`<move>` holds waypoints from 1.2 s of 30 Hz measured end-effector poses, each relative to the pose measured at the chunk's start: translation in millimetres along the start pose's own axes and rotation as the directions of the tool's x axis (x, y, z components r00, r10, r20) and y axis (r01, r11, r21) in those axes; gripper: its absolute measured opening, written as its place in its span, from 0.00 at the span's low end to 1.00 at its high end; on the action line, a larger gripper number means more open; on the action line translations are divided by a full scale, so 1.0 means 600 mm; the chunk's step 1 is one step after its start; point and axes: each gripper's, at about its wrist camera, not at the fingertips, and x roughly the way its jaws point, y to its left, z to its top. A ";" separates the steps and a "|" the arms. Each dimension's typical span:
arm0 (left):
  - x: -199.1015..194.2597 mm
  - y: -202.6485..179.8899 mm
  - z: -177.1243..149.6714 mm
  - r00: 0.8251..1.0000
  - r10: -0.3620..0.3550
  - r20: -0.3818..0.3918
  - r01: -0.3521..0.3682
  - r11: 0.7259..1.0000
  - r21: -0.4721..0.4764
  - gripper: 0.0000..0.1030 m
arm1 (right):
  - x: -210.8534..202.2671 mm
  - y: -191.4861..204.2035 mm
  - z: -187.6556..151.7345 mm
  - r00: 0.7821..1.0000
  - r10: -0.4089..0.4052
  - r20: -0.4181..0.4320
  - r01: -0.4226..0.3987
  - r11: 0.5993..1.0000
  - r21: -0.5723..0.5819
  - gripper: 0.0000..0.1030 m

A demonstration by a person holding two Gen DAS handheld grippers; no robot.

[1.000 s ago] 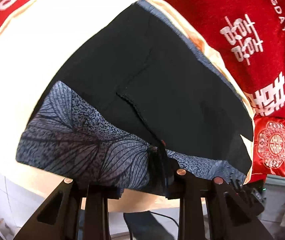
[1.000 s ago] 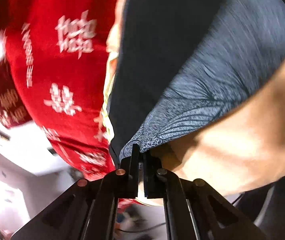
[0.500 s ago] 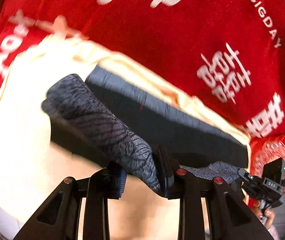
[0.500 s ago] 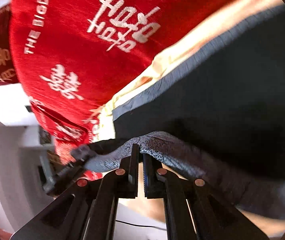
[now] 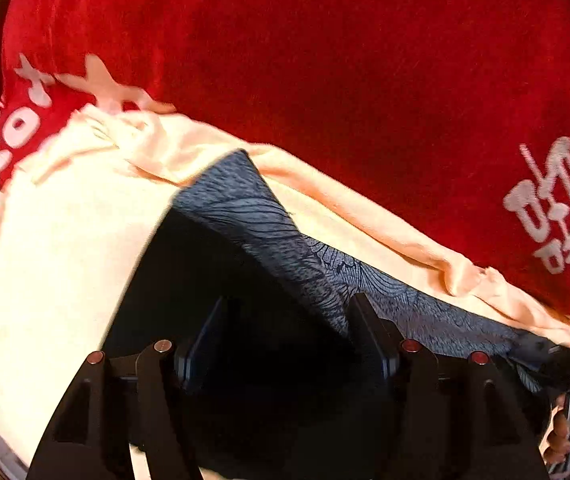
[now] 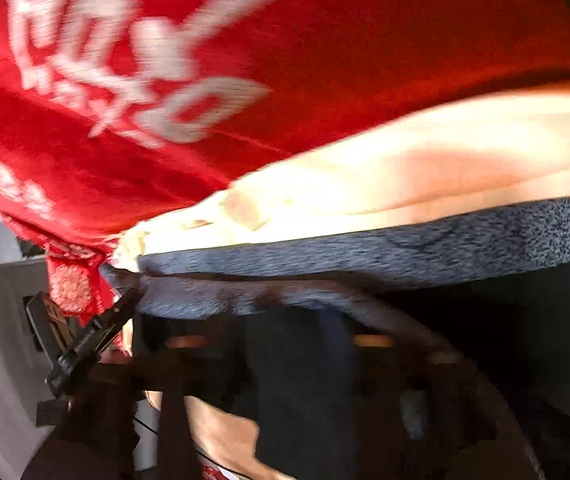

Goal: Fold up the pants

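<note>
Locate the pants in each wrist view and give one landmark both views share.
Left wrist: pants fill the lower centre, patterned flap running rightwards.
Right wrist: pants form a grey band across the right middle, dark below.
Shared landmark: the red blanket fills the top of both.

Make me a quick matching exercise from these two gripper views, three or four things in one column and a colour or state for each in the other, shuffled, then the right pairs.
Things:
1. blanket
2. sheet
3. pants
4. left gripper

Colour or state:
A. cream, lying directly under the garment
B. jaws apart, nothing pinched
C. red with white lettering
D. black with a grey leaf-print band

Pairs: 1-C, 2-A, 3-D, 4-B
</note>
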 end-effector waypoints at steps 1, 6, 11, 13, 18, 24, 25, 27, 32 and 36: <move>-0.018 0.000 -0.002 1.000 0.019 0.016 -0.019 1.000 0.020 0.63 | -0.012 0.013 -0.005 1.000 -0.009 0.015 0.009 1.000 -0.024 0.81; -0.056 0.000 -0.019 0.998 0.053 0.034 -0.056 0.993 0.100 0.72 | -0.063 0.096 -0.054 0.995 -0.040 0.090 0.058 0.978 -0.200 0.53; 0.012 -0.031 -0.016 0.994 0.105 0.020 -0.106 0.989 0.106 0.81 | 0.050 0.118 -0.047 0.977 -0.214 0.002 0.203 0.927 -0.315 0.45; 0.046 -0.039 -0.009 0.991 0.129 0.026 -0.131 0.989 0.071 0.81 | 0.083 0.109 -0.034 0.961 -0.273 0.033 0.268 0.905 -0.331 0.45; 0.107 -0.051 0.005 0.967 0.248 0.052 -0.252 0.962 0.101 0.89 | 0.096 0.079 0.003 0.953 -0.288 0.095 0.303 0.904 -0.300 0.39; 0.095 -0.055 0.011 0.961 0.277 0.013 -0.277 0.958 0.078 0.90 | 0.054 0.067 0.011 0.958 -0.261 0.122 0.282 0.935 -0.216 0.41; 0.093 -0.053 0.012 0.961 0.278 0.009 -0.278 0.957 0.081 0.90 | 0.045 0.069 0.005 0.964 -0.241 0.112 0.260 0.941 -0.215 0.42; 0.075 -0.066 -0.003 0.960 0.278 0.010 -0.278 0.954 0.111 0.90 | 0.028 0.066 -0.004 0.971 -0.220 0.092 0.235 0.949 -0.212 0.43; 0.055 -0.070 -0.061 0.943 0.332 0.022 -0.330 0.926 0.183 0.90 | 0.004 0.062 -0.062 0.971 -0.227 0.070 0.238 0.936 -0.260 0.44; 0.058 -0.023 -0.090 0.949 0.315 -0.003 -0.312 0.942 0.124 0.93 | 0.002 0.002 -0.072 0.927 -0.367 0.075 0.372 0.877 -0.306 0.42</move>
